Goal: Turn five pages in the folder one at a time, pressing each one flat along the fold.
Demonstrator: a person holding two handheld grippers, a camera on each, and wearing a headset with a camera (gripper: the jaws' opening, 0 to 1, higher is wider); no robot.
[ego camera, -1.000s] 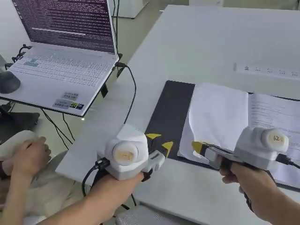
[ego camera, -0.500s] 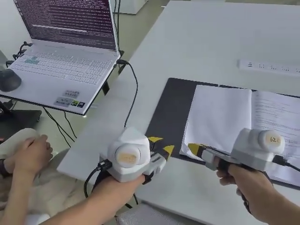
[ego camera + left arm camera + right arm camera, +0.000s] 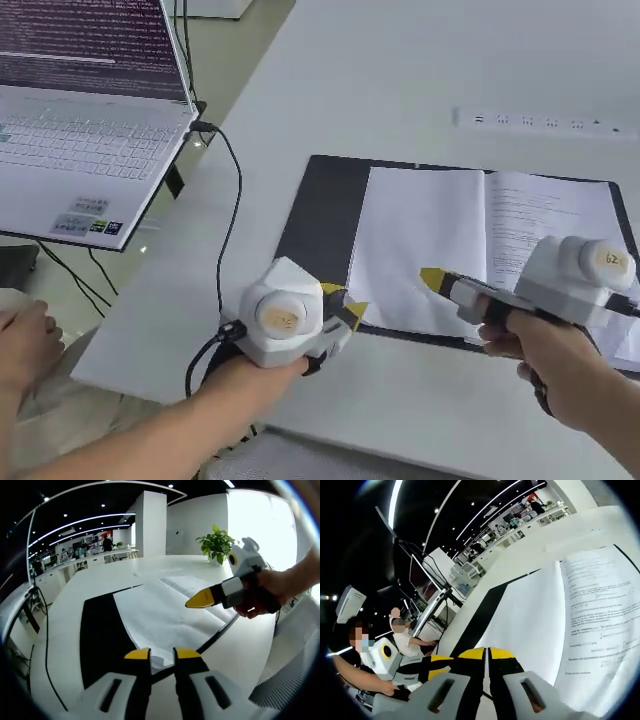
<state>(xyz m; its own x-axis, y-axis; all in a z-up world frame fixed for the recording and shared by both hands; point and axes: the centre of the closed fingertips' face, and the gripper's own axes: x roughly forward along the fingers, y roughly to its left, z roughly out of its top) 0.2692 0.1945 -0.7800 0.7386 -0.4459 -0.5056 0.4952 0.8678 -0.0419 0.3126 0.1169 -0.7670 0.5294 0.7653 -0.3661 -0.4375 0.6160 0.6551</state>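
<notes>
The black folder (image 3: 320, 210) lies open on the white table, a blank white page (image 3: 420, 235) on its left half and a printed page (image 3: 540, 215) on its right. My left gripper (image 3: 345, 303) is at the folder's near edge by the blank page's corner (image 3: 157, 662), jaws a little apart, so open. The right gripper (image 3: 432, 278) hovers low over the near part of the blank page, shut with nothing between its tips. Seen from the left gripper view, the right gripper (image 3: 202, 599) points left above the page. The right gripper view (image 3: 487, 653) looks across both pages.
An open laptop (image 3: 80, 130) sits on a stand to the far left, with a black cable (image 3: 235, 200) hanging down the table's side. A white power strip (image 3: 545, 122) lies beyond the folder. Another person's hand (image 3: 25, 345) rests at lower left. The table edge (image 3: 150, 330) runs close by my left arm.
The head camera has swung, shifting the whole scene. The right gripper's tip has moved from the blank page's near edge a little farther onto the page. The left gripper stays at the folder's near edge.
</notes>
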